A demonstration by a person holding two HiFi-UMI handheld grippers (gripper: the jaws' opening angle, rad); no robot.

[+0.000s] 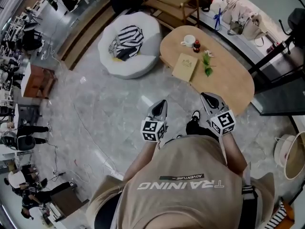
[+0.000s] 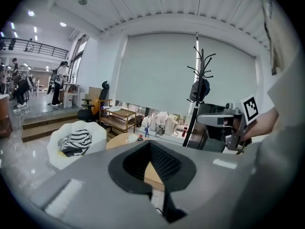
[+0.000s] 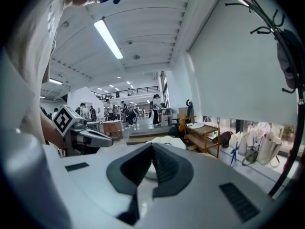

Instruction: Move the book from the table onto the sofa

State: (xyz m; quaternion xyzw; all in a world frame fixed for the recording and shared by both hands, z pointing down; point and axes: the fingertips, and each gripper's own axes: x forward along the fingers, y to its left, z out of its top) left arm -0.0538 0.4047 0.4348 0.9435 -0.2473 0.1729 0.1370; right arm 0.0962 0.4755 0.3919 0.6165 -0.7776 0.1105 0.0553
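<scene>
Both fingers point(image 2: 167, 163) clenched empty, left gripper point(image 1: 162, 103), right gripper point(image 1: 206, 97), book point(image 1: 185, 67) on table point(image 1: 228, 78), shirt point(image 1: 190, 199) reads TRAINING

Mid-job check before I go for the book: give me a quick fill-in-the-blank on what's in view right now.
The book lies on the oval wooden ____, near a white cup.
The white sofa holds a black-and-white ____ cloth.
The left claw and right claw are both ____ and empty.
Missing words: table; striped; shut.
</scene>
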